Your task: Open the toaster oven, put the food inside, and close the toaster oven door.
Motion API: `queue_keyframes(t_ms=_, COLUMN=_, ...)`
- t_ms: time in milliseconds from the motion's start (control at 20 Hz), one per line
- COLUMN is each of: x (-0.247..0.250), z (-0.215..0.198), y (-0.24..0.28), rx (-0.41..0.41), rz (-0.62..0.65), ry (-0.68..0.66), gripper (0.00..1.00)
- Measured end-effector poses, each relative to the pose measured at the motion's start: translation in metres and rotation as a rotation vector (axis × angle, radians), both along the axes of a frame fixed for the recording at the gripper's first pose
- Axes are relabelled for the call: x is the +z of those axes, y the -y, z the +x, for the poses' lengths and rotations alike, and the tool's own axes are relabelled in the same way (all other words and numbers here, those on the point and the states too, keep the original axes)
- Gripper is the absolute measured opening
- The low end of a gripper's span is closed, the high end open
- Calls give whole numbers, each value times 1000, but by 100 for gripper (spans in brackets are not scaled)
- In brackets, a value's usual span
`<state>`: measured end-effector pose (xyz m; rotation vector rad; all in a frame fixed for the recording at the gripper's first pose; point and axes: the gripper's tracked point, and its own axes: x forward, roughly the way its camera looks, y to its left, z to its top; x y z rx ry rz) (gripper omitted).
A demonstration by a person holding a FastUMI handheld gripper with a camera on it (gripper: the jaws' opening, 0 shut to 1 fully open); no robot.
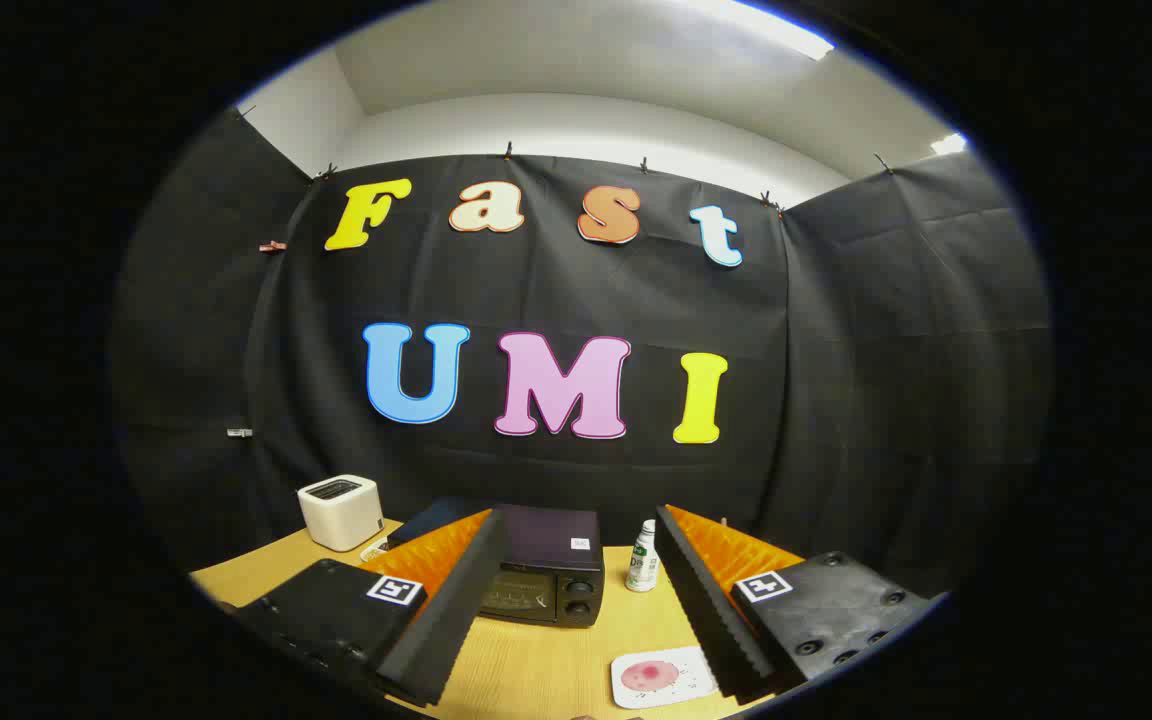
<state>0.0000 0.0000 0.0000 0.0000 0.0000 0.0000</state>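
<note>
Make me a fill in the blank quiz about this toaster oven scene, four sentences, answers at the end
1. The toaster oven stands on the table with its door ____.
2. The gripper holds nothing; its fingers are spread ____.
3. The small bottle stands upright just to the ____ of the toaster oven.
4. The pink food lies on a white ____ near the right finger.

Missing words: closed; open; right; plate

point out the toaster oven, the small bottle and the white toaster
toaster oven (548,590): gripper view, its front door
small bottle (642,568): gripper view, its body
white toaster (341,512): gripper view, its front side
</note>
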Motion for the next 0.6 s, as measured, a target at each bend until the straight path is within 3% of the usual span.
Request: queue_keyframes(t_ms=600, x=-9, z=12, y=15, rx=8, rz=8, ry=-12, gripper=97)
